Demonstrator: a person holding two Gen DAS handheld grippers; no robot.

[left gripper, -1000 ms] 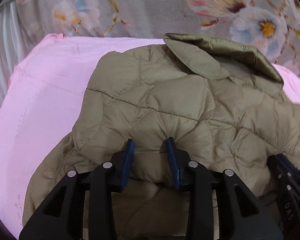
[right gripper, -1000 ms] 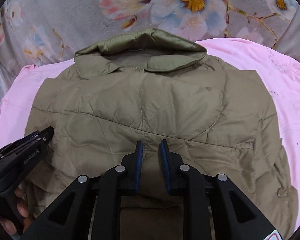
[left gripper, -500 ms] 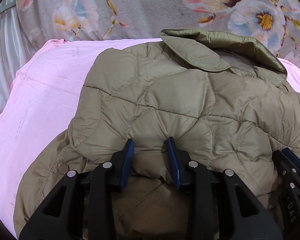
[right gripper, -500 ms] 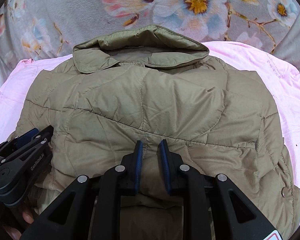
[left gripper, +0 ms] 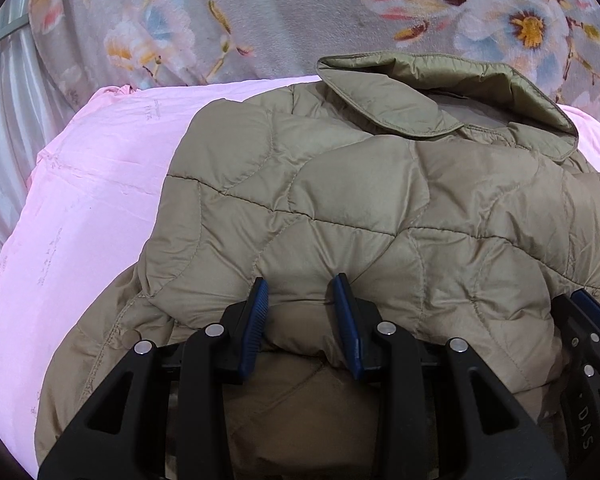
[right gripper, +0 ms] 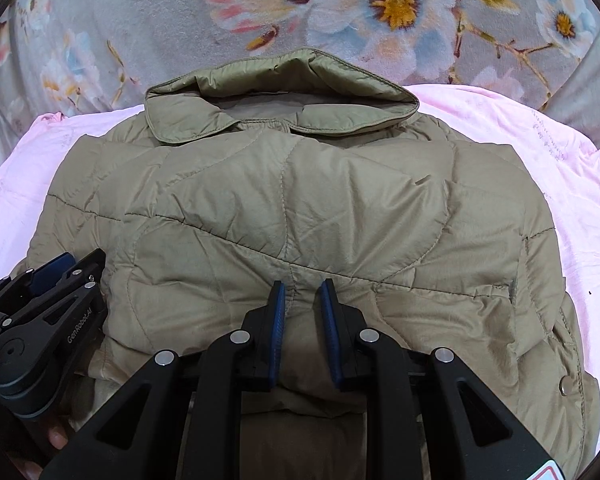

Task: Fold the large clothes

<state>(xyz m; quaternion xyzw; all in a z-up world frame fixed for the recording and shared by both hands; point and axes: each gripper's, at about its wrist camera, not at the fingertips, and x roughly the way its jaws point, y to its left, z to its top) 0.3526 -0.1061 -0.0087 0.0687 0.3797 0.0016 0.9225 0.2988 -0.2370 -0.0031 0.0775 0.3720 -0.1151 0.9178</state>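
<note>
Jacket on sheet, collar rearmost.

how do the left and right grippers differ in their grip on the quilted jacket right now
The left gripper pinches a thick roll of the olive quilted jacket, so its fingers stand wider; the right gripper pinches a thinner fold, fingers closer together. The left gripper grips near the jacket's edge by the pink sheet; the right gripper grips nearer the middle. Both are shut on the folded-over lower part, pointing toward the collar.
</note>
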